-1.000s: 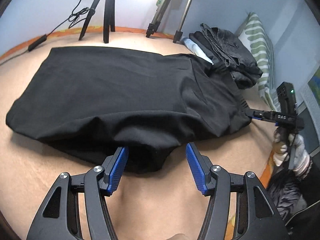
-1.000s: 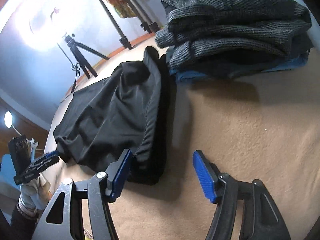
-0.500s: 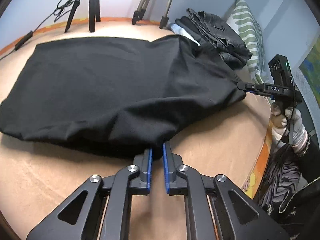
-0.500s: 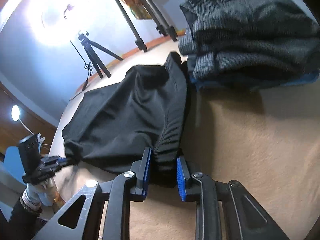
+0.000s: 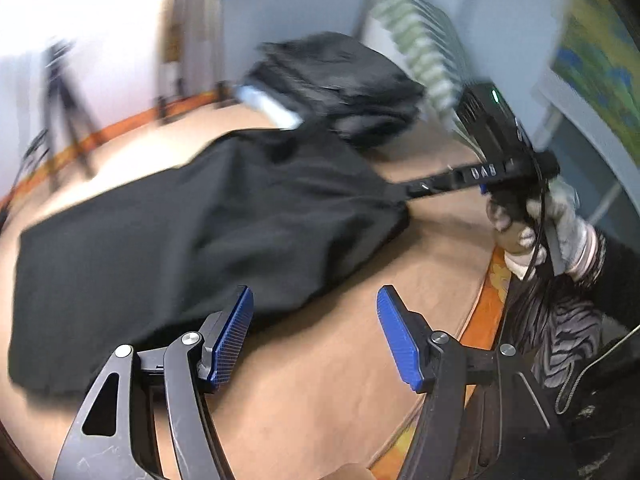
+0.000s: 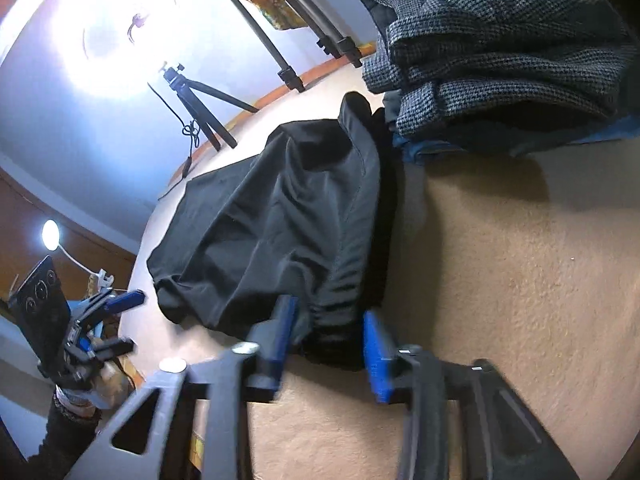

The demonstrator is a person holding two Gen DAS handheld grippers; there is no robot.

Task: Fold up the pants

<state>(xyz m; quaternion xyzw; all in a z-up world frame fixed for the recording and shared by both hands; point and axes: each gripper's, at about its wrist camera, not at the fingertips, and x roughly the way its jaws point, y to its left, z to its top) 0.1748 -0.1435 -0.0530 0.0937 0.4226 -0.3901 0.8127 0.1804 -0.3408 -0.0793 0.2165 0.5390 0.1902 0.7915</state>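
The black pants lie folded on the tan bed surface, also seen in the right wrist view. My left gripper is open and empty, just right of the pants' near edge; it also shows in the right wrist view. My right gripper has its blue pads on either side of the pants' gathered waistband corner, jaws partly apart. In the left wrist view the right gripper meets the pants' right corner.
A stack of folded grey and blue clothes sits beyond the pants, beside a striped pillow. Tripods stand at the far edge. The bed's orange edge runs at the right.
My left gripper has let go of the pants' edge, opened and swung right. My right gripper's jaws have widened around the waistband corner. The left view is blurred by motion.
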